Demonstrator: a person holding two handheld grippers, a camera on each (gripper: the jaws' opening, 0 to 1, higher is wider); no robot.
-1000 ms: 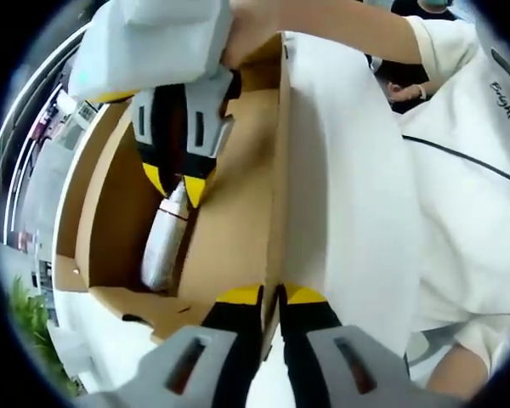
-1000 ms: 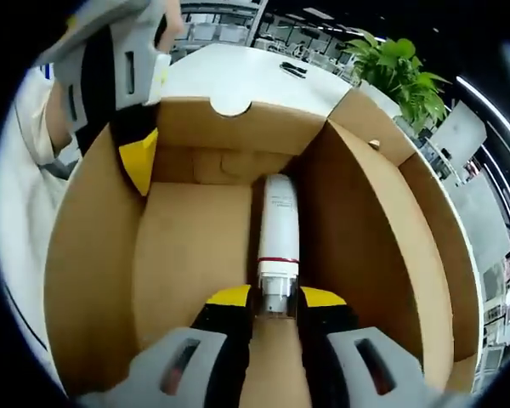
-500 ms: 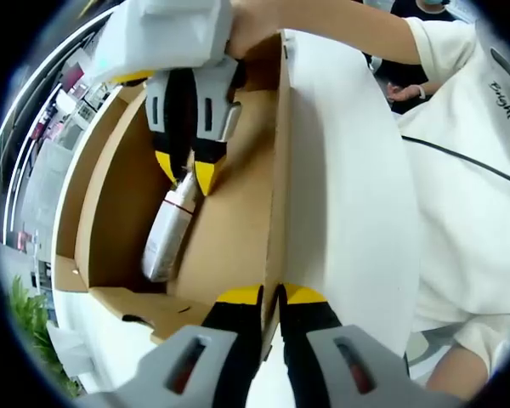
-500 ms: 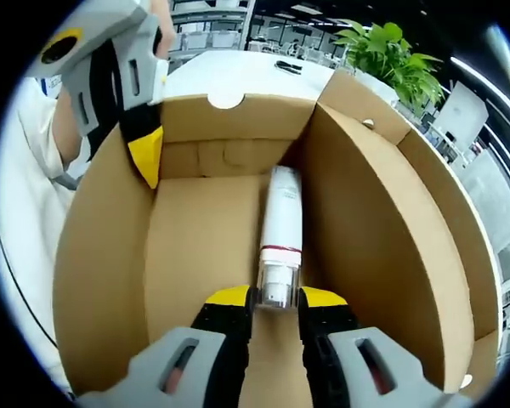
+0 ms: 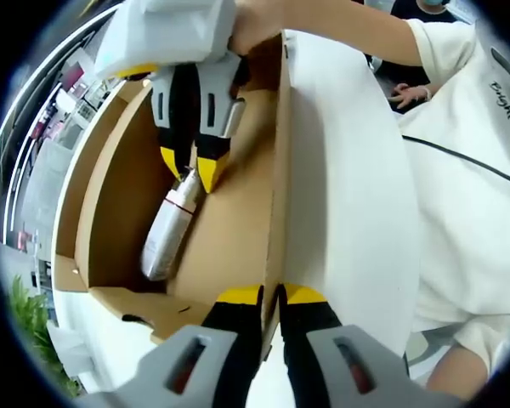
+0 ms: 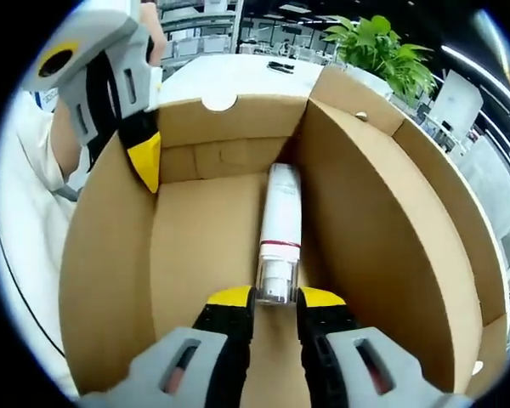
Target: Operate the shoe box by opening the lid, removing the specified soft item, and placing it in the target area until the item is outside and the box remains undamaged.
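Office clutter sits behind the scene: a white table [image 6: 238, 76] carries the shoe box [image 6: 102, 280], with one leafy plant [image 6: 378, 47] beyond it. Inside the box lies one white tube [image 6: 280, 225] with a red band and a clear cap, stretched along the cardboard floor close to one side wall. The right gripper [image 6: 274, 297] has its yellow-tipped jaws closed on the cap end of the tube, which is raised a little toward the camera while the far end points at the box's end wall. The left gripper [image 5: 270, 297] is clamped on the upright edge of the lid [image 5: 340, 187], one jaw on each face, holding it open; in the left gripper view the right gripper [image 5: 194, 166] reaches down into the box over the tube [image 5: 166, 234]. The tube looks light and soft-bodied, so a hard squeeze on the body would likely dent it; the stiffer cap and neck seem the safer hold, though smooth plastic there could slip if the tube swings. The cardboard walls are thin and would crease easily, so the lift probably wants to be straight and clear of them. One box, one tube, two grippers, one person in a white shirt [image 5: 472, 178].
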